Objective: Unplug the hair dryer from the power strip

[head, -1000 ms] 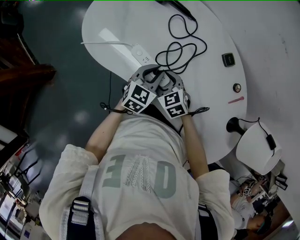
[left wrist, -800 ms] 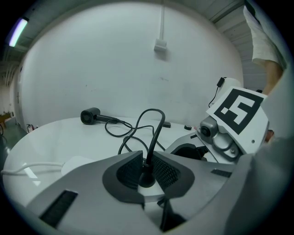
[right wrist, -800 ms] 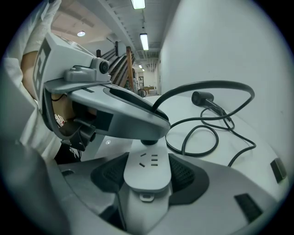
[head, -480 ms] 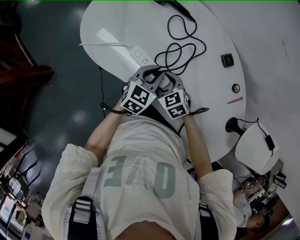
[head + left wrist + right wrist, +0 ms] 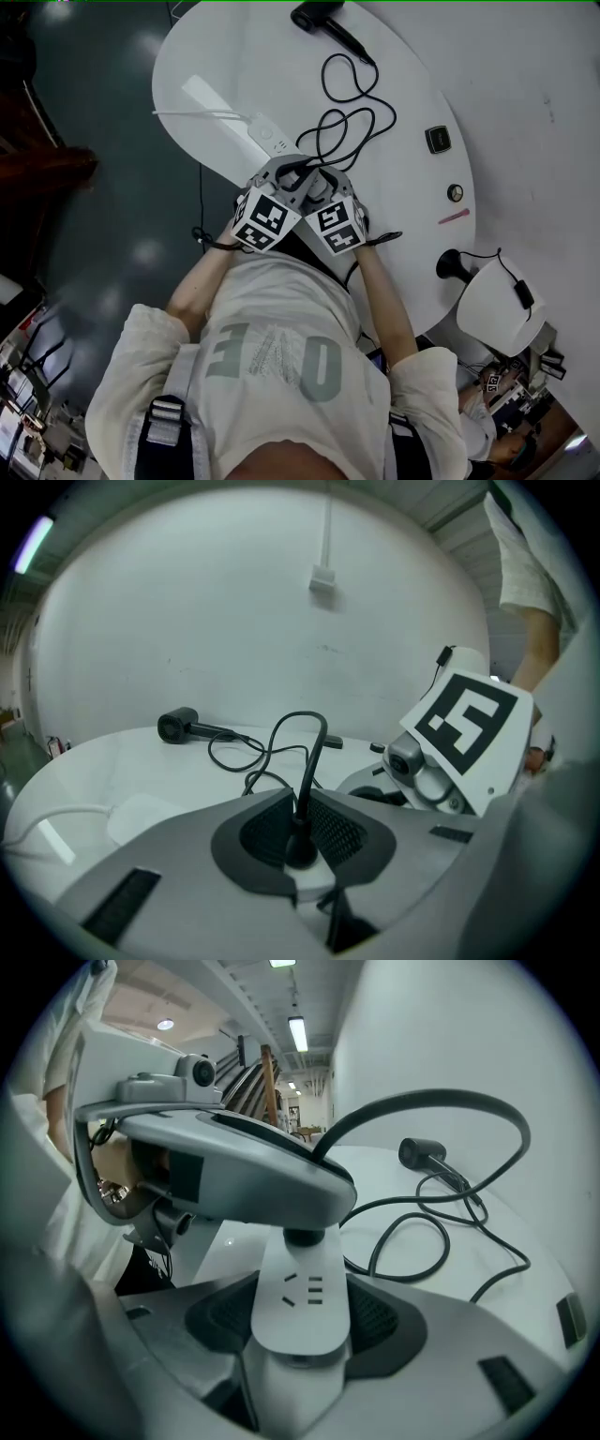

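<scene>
The white power strip (image 5: 265, 137) lies near the round table's left edge, and its end (image 5: 302, 1288) reaches between my right gripper's pads. My right gripper (image 5: 300, 1326) is shut on that end. The hair dryer's black plug (image 5: 300, 844) stands in the strip. My left gripper (image 5: 298, 829) has its jaws closing on the plug, with the pads against its sides. In the head view the left gripper (image 5: 284, 171) and right gripper (image 5: 317, 176) sit side by side over the strip. The black cord (image 5: 349, 120) loops across the table to the hair dryer (image 5: 316, 17) at the far side.
The strip's white cable (image 5: 192, 114) runs off to the left. A small dark square device (image 5: 436, 139), a round knob (image 5: 455, 192) and a pink pen (image 5: 454, 216) lie on the table's right part. A white stool (image 5: 495, 305) stands beside the table's edge.
The head view has shifted so the hair dryer now shows at the top. Both grippers stay together at the strip's end.
</scene>
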Action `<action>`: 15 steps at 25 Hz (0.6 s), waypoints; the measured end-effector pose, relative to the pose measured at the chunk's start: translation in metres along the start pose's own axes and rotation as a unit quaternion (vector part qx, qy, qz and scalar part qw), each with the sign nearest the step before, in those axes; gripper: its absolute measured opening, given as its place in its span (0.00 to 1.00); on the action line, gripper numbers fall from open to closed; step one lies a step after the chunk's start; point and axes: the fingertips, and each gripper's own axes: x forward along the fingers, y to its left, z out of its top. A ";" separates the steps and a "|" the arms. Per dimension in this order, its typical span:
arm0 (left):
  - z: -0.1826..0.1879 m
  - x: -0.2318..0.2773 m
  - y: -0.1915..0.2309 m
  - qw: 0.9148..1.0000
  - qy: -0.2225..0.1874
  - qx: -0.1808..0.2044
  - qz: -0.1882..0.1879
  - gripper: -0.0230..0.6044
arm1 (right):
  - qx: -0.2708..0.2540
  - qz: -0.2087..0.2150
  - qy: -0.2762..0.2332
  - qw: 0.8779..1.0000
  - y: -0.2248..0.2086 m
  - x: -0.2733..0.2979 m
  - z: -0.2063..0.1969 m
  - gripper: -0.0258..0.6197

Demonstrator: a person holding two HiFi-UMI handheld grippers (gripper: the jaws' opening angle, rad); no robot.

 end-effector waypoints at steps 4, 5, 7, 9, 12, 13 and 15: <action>0.146 -0.014 0.016 0.983 -0.179 0.031 0.010 0.12 | -0.010 -0.005 -0.005 1.000 -0.004 0.001 0.002 0.45; 0.172 -0.015 0.018 0.979 -0.195 0.066 0.011 0.12 | -0.007 -0.005 -0.002 1.000 -0.002 0.001 0.001 0.45; 0.203 -0.024 0.022 0.970 -0.224 0.097 0.011 0.12 | -0.003 -0.002 0.001 1.000 0.003 0.001 -0.001 0.45; 0.219 -0.033 0.025 0.965 -0.238 0.110 0.019 0.12 | -0.004 -0.002 0.001 1.000 0.002 0.001 0.001 0.45; 0.222 -0.034 0.027 0.965 -0.236 0.111 0.030 0.12 | -0.002 -0.004 0.001 1.000 0.001 0.001 0.002 0.45; 0.219 -0.031 0.029 0.967 -0.229 0.103 0.032 0.12 | -0.001 -0.005 0.001 1.000 0.000 0.001 0.001 0.45; 0.209 -0.022 0.031 0.974 -0.208 0.085 0.029 0.12 | 0.001 -0.006 0.001 1.000 0.000 0.001 0.000 0.45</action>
